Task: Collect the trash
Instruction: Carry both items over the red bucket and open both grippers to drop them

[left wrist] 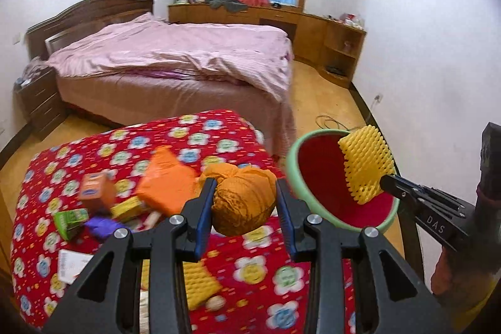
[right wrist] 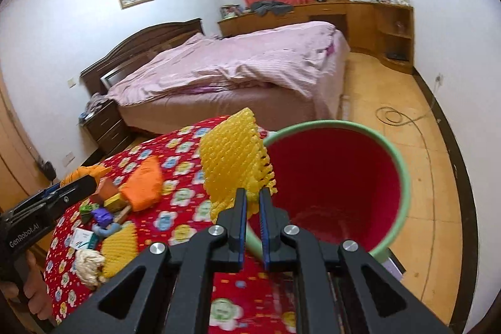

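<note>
Because our right gripper pinches the yellow foam net only by its lower edge beside the bin, while our left gripper jaws clasp the orange bundle above the worktop, either piece may slip and fall outside the rim.

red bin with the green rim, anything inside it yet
The visible inside of the red bin is bare. The yellow foam net, pinched in the right gripper, and that gripper hide part of its near side.
</note>
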Demonstrator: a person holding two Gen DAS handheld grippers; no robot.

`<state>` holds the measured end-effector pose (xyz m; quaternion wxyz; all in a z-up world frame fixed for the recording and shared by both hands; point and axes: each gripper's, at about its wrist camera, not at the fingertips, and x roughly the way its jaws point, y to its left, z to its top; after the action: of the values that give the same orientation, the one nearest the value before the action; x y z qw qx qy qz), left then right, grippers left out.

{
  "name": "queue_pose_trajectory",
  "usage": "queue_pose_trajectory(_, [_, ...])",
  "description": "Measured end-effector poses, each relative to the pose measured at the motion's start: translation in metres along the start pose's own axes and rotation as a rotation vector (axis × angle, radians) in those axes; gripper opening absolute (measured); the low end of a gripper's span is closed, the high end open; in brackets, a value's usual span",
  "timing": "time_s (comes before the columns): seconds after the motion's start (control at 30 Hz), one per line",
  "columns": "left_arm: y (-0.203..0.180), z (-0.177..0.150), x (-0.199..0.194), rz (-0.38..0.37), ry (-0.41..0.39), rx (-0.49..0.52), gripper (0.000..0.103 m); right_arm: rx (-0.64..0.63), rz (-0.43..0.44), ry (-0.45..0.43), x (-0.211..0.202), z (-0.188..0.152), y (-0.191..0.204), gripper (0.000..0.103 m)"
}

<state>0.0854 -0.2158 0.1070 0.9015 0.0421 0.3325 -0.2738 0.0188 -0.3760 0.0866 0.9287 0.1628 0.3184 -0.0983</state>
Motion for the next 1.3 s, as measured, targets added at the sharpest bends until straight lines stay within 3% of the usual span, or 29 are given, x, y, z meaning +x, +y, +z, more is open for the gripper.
queue_pose_trajectory(0.27, [-0.051,0.001,0.054,-0.066,0.052,0.052,0.038,0.07,-0.087,0.014,0.004,-0.009,-0.058,0.01])
queue_pose_trajectory(0.63, [-0.1,-0.004,0.116,-0.143,0.121,0.127,0.041,0.128,-0.156,0.05,0.026,-0.021,-0.103,0.011])
queue_pose_trajectory(0.73, [-0.106,-0.006,0.122,-0.124,0.125,0.164,0.051,0.134,-0.158,0.056,0.031,-0.024,-0.106,0.014])
queue_pose_trajectory(0.87, [-0.109,-0.007,0.124,-0.118,0.125,0.181,0.054,0.141,-0.148,0.05,0.03,-0.025,-0.107,0.015])
queue_pose_trajectory(1.03, [-0.105,-0.007,0.118,-0.118,0.118,0.165,0.055,0.137,-0.14,0.034,0.026,-0.024,-0.105,0.023])
queue_pose_trajectory(1.3, [-0.094,-0.002,0.094,-0.127,0.067,0.129,0.061,0.139,-0.132,-0.007,0.005,-0.022,-0.094,0.031])
